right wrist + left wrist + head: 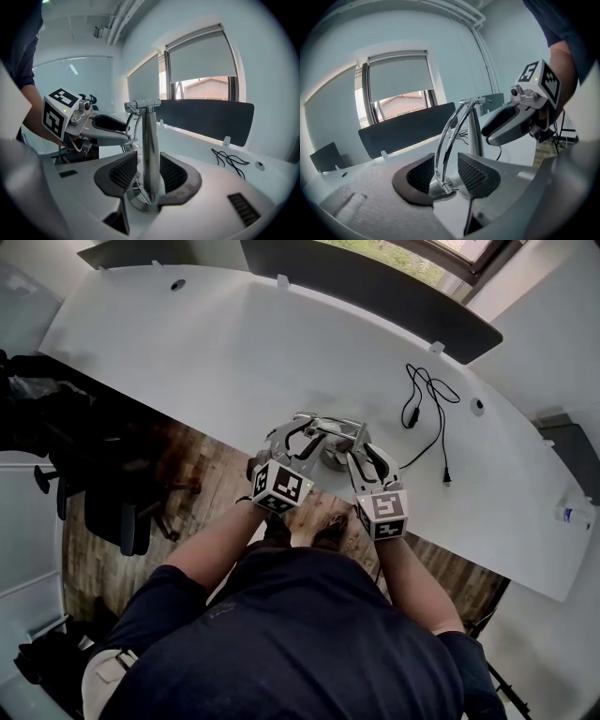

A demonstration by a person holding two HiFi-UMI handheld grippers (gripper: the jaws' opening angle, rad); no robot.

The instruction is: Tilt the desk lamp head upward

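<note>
Site: white curved desk (234,343). The desk lamp (333,451) stands at its near edge, right in front of the person. A loose black cable (427,418) lies further right on the desk, apart from the lamp.

Lamp: chrome upright post (150,150) on a round base (143,201), with a small joint at the top. From that joint a pair of thin curved rods (450,136) sweeps down to a small metal piece (438,190), which I take to be the lamp head. It sits low, close to the desk surface. Its exact angle is hard to read.

Left gripper (302,432): jaws spread. The rods and the head end stand between the ribbed pads (476,173), with clear space on both sides, so nothing is pinched.

Right gripper (361,448): jaws also spread, straddling the post just above the base. The post nearly fills the gap and may brush the right pad, but the pads do not clamp it.

Progress, as I judge it:
- Both grippers are in place, the right at the post to steady it and the left at the head end to do the lifting.
- Neither gripper has a hold, and the head looks low, so the upward tilt does not appear to be made.
- Left to do: close the right jaws on the post, close the left on the head or its rods, swing that end upward, then let go.
</note>
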